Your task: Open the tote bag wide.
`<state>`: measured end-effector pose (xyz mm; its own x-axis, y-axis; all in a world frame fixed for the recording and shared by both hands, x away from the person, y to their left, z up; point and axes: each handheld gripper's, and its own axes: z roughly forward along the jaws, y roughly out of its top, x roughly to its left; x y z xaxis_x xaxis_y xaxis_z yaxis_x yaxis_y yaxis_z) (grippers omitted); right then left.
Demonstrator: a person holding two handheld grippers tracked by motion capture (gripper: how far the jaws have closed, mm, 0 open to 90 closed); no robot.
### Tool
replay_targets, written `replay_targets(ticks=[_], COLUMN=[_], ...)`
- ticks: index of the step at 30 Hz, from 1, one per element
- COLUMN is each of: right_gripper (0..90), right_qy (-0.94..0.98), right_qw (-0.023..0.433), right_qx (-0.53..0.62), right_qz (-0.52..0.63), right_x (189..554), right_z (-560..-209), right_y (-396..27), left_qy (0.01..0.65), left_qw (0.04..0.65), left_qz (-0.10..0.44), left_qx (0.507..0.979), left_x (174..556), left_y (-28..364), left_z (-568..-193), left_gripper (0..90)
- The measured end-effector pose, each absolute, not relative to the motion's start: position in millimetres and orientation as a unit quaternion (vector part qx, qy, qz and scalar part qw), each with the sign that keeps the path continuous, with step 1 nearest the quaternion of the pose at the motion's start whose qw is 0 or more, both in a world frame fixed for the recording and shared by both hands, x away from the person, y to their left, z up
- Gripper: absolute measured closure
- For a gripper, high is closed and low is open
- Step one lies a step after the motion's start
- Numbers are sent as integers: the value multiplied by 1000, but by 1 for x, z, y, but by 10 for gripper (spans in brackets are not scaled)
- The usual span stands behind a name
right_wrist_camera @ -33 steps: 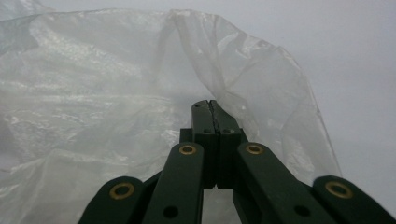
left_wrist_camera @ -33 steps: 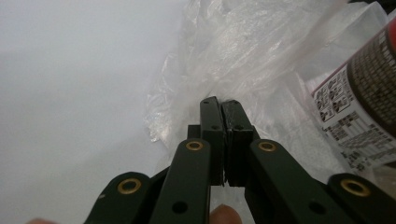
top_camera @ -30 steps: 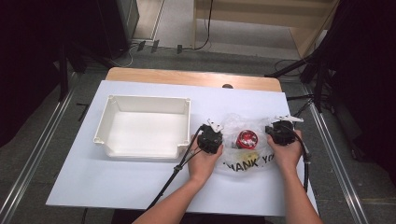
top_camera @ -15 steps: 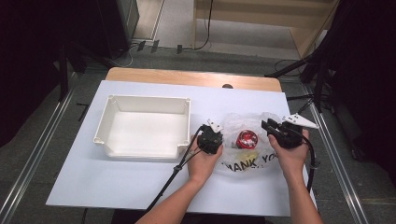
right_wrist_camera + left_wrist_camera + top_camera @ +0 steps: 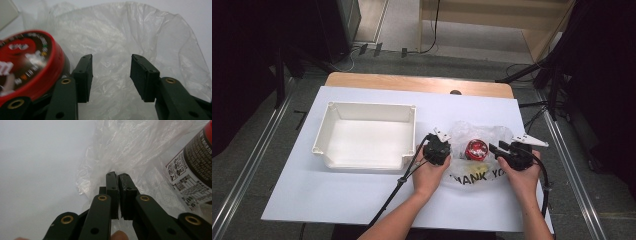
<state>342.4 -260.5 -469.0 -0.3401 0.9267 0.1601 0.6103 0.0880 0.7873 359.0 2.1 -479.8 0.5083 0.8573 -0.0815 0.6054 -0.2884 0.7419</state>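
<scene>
Left gripper (image 5: 118,175) jaws are clamped on the clear plastic bag (image 5: 130,147). Right gripper (image 5: 111,60) jaws have just been opening and stand parted, bag film lying between them ungripped. The red-lidded candy can (image 5: 476,148) is seen inside the bag, at 3 o'clock of the white tray (image 5: 328,131).

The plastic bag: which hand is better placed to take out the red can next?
Probably the right. The right tool has just been opening, nothing pressed between its jaws, beside the red can. The left tool pinches the plastic bag.
</scene>
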Motion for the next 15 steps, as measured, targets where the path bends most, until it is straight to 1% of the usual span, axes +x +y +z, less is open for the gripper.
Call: replay_targets(ticks=[2,5,8,12,15], right_gripper=[580,631,716,784,809], right_qy=[721,730,735,735,725], right_qw=[191,200,213,230,240], right_qx=[539,536,534,537,549], right_qz=[391,373,359,344,340], right_x=[342,341,340,338,336], right_z=[-476,-481,-484,-488,-489], right_y=[-259,-257,-258,-265,-274], left_qy=[466,465,466,466,467], left_qw=[372,372,372,370,369], left_qz=[170,170,170,172,172], left_qx=[785,785,785,785,785], left_x=[359,359,358,358,358], left_y=[2,2,2,2,2], left_z=[-480,-480,-480,-480,-480], left_gripper=[876,875,875,875,876])
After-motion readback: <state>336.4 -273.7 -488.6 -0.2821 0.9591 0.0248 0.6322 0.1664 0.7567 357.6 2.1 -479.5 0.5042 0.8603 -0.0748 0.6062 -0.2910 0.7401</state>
